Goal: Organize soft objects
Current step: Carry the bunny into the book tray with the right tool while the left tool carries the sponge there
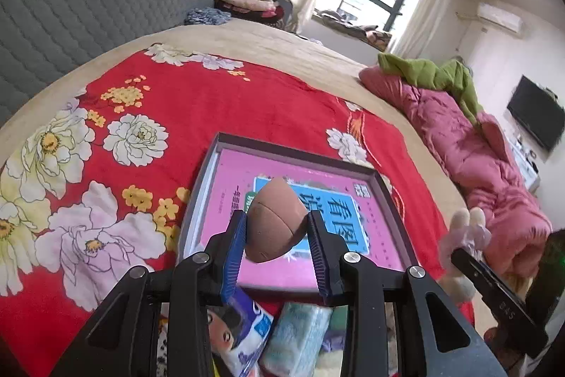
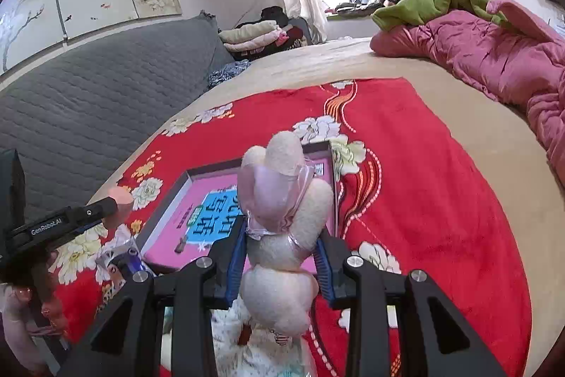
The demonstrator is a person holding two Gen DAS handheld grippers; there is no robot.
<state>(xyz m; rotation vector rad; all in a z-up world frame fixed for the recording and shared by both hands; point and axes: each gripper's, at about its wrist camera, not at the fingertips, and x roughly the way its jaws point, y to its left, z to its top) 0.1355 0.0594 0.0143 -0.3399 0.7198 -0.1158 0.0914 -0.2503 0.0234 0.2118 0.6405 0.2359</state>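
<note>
Left tongs point(image 1: 277, 234) clamp a brown egg-shaped sponge point(image 1: 277, 223); right tongs point(image 2: 280, 248) clamp a cream plush toy point(image 2: 282, 211) partly wrapped in clear film, both held above the shallow box point(image 1: 300, 153) with its pink sheet and large blue Chinese characters, the smaller print too fine to read. "GenRobot.AI" reads along the left tongs' arm in the right view. The red floral blanket point(image 1: 219, 101) lies open all around the box, a pink quilt point(image 2: 494, 55) bunched at the bed's far edge, while packets under the tongs point(image 1: 300, 338) are cut off.
</note>
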